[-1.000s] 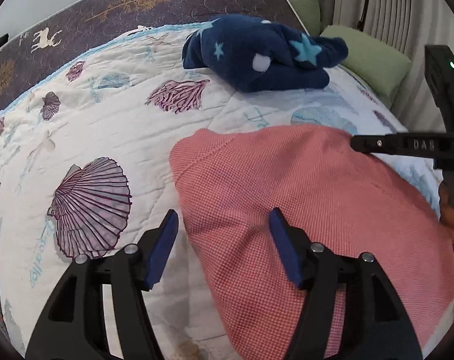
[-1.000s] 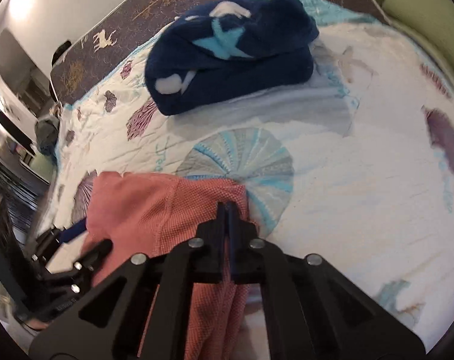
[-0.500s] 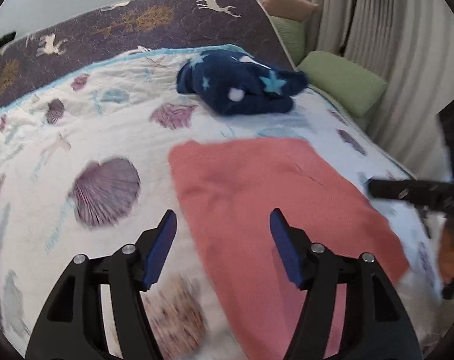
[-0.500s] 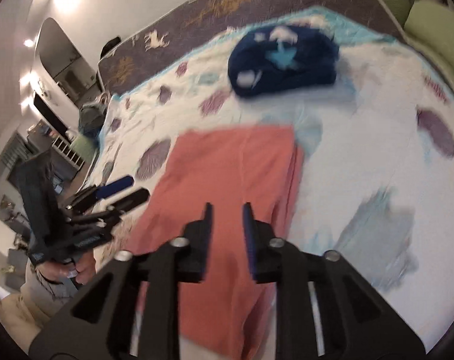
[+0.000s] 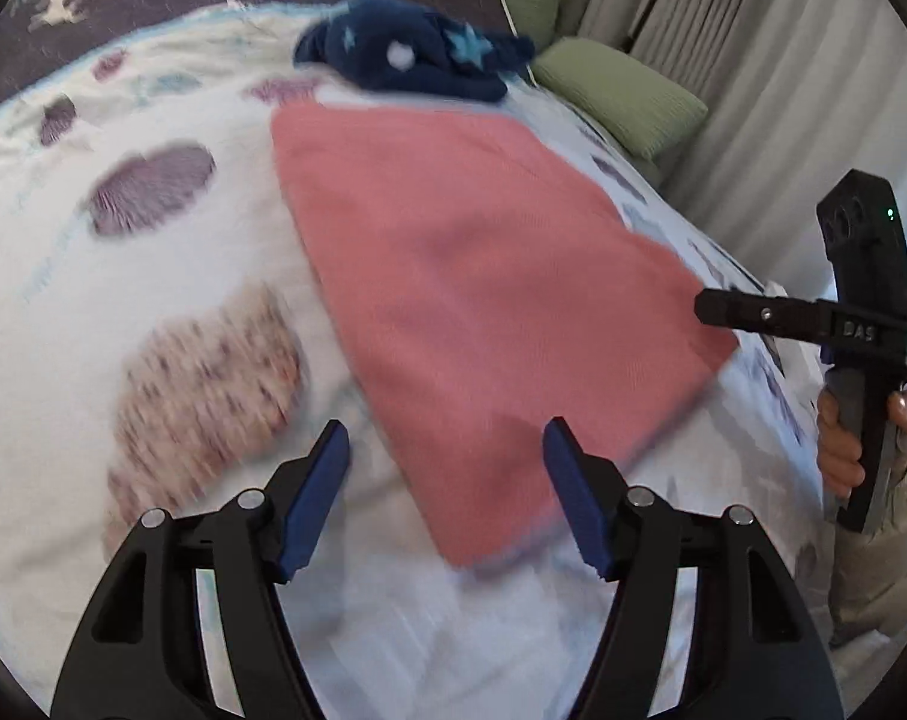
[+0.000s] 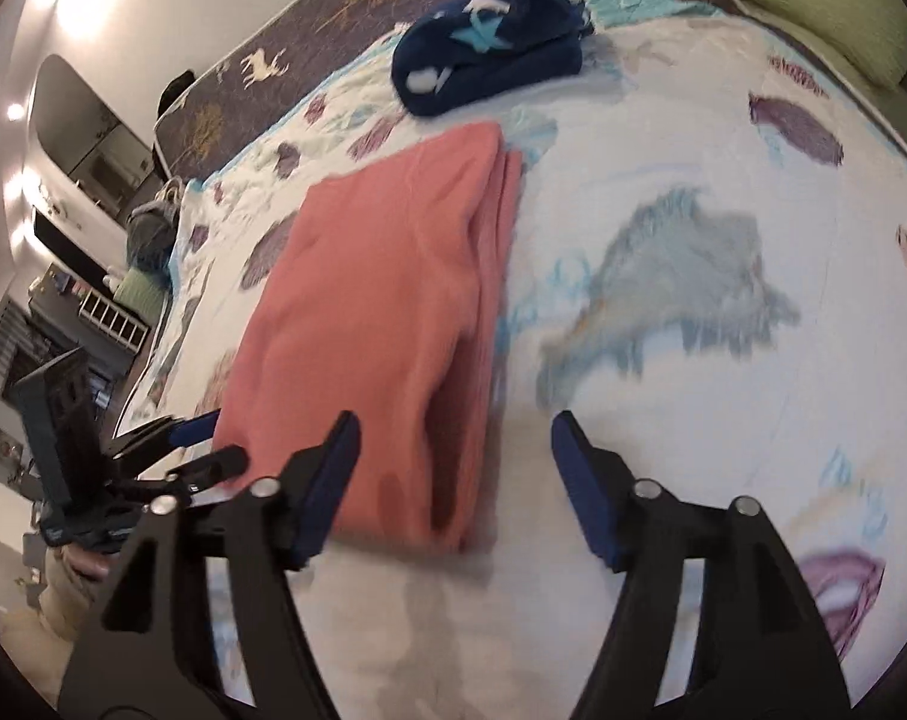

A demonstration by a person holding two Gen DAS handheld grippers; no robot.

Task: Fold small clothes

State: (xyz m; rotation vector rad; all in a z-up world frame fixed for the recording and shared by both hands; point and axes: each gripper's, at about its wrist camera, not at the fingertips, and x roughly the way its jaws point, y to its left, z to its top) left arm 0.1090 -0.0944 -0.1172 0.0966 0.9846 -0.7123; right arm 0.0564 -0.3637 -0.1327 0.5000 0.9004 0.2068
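1. Left gripper [image 5: 444, 456] open, empty, hovering over the near left corner of the folded salmon-pink knit garment [image 5: 483, 276], pointing steeply down at the shell-print quilted bed [image 5: 153, 90].
2. Garment lay flat mid-bed, layered edges on its right side; crumpled navy star-print fleece [image 5: 405, 57] just beyond it.
3. Right gripper [image 6: 450, 459], jaws just opened, nothing between them, angled down over the near right corner.
4. Next fold likely: pinch both near corners through all layers, carry evenly to far edge.

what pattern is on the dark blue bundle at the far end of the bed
Light blue stars and white spots on the navy bundle, clearest in the right wrist view.
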